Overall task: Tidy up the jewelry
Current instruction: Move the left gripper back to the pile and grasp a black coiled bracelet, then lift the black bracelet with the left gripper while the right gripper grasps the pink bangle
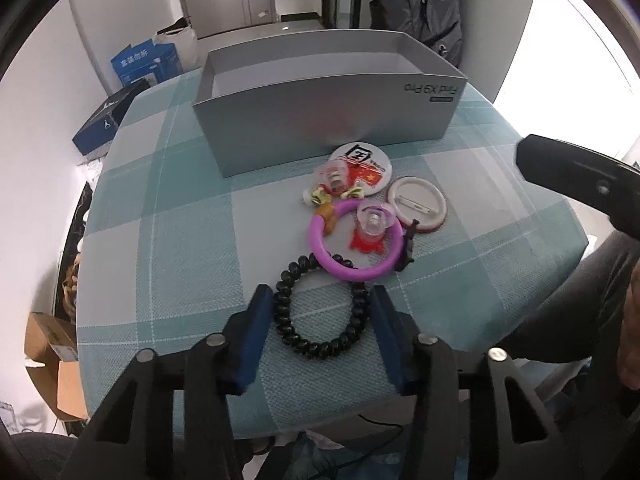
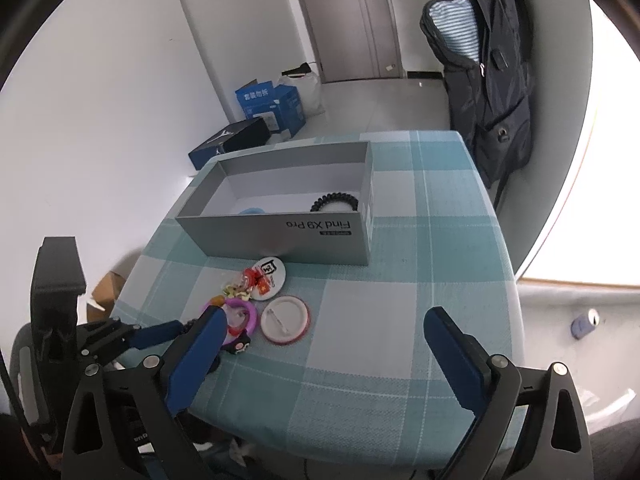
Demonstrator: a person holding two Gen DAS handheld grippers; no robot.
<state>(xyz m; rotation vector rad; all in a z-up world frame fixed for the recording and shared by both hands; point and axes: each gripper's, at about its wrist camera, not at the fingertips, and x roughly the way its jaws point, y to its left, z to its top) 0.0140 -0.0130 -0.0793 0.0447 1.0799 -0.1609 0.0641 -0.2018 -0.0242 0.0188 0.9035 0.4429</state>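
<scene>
We see a table covered by a teal and white checked cloth [image 1: 168,248]. A grey open box [image 1: 320,120] printed "Find X9 Pro" stands on it toward the far side. Just in front of the box lie a printed pin badge [image 1: 362,166], a second badge [image 1: 418,204] face down, a purple ring [image 1: 320,252] and a black spiral hair tie [image 1: 316,346], huddled together with small charms [image 1: 320,196].

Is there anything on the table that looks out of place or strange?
One round white pin badge lies face down, its metal pin showing, while the other badge lies face up. The purple plastic ring overlaps the black coiled hair tie, which sits between the open left gripper fingers. Nothing looks broken or spilled.
</scene>
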